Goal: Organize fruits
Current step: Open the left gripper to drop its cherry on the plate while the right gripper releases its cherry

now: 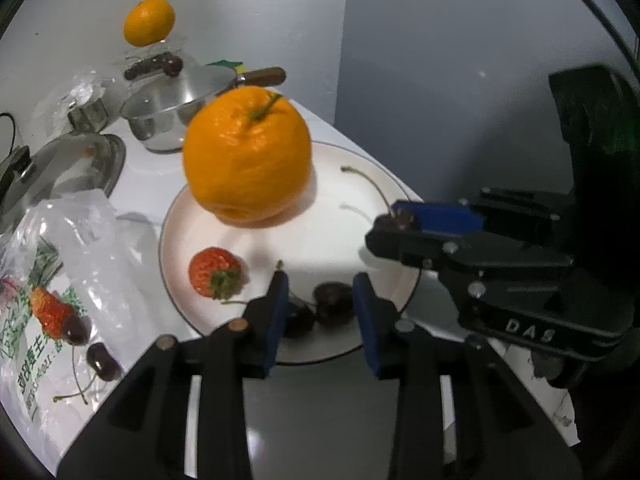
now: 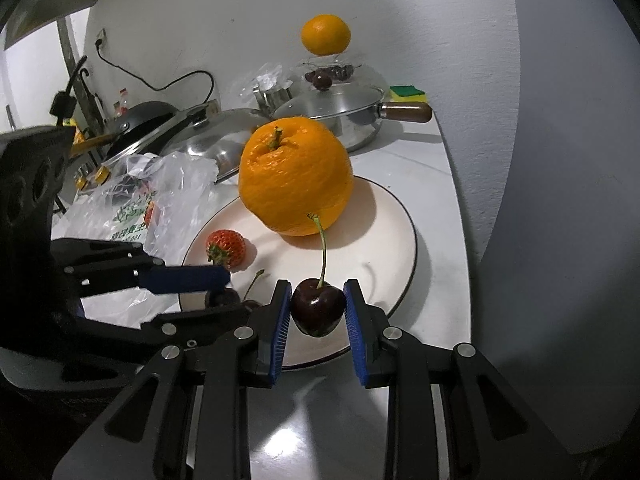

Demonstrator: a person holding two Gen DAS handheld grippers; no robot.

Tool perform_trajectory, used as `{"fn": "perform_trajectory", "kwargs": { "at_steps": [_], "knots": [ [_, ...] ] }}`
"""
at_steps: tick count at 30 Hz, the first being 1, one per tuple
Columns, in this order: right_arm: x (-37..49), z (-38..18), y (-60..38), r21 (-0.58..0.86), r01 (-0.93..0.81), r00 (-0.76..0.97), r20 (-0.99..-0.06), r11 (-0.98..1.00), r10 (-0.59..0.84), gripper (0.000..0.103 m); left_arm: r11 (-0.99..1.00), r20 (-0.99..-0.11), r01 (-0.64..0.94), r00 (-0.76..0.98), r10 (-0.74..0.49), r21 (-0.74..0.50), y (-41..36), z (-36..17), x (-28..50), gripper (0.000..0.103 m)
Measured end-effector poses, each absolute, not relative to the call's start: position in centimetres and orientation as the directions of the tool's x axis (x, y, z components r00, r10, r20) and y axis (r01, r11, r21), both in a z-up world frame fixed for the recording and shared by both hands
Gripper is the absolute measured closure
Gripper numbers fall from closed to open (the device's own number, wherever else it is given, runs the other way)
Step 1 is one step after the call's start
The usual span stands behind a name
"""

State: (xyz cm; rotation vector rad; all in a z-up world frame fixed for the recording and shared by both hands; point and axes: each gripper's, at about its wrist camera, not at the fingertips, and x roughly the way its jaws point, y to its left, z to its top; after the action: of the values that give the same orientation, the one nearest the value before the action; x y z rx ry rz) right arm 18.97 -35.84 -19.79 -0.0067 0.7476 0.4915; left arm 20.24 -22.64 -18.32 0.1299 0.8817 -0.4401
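Note:
A white plate (image 1: 360, 184) (image 2: 384, 248) holds a large orange (image 1: 248, 156) (image 2: 296, 176), a strawberry (image 1: 214, 274) (image 2: 226, 248) and two dark cherries (image 1: 334, 302). My right gripper (image 2: 318, 316) is shut on a dark cherry (image 2: 318, 306) with a long stem, held just above the plate's near edge; it also shows in the left wrist view (image 1: 396, 222). My left gripper (image 1: 320, 300) is open and empty, its jaws on either side of the two cherries on the plate.
A plastic bag (image 1: 68, 280) (image 2: 160, 196) with a strawberry and cherries lies left of the plate. Behind stand a steel pan (image 1: 176, 116) (image 2: 344, 116), lids, and a clear box with a small orange (image 1: 149, 22) (image 2: 326, 35) on top.

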Motion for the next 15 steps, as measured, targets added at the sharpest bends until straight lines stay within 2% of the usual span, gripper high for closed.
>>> {"fn": "perform_trajectory", "kwargs": {
  "at_steps": [3,15],
  "knots": [
    [19.0,-19.9,-35.5,0.166,-0.428,0.622,-0.659,0.889,0.422,0.074,0.913,-0.763,0.402,0.569,-0.306,-0.067,-21.9,-18.1,20.2,0.049],
    [19.0,-20.3,-34.2,0.126,-0.410,0.610,-0.698,0.903,0.375,0.074,0.923,-0.745,0.374,0.590,-0.311,-0.089,-19.9,-17.4,19.7,0.048]
  ]
}}
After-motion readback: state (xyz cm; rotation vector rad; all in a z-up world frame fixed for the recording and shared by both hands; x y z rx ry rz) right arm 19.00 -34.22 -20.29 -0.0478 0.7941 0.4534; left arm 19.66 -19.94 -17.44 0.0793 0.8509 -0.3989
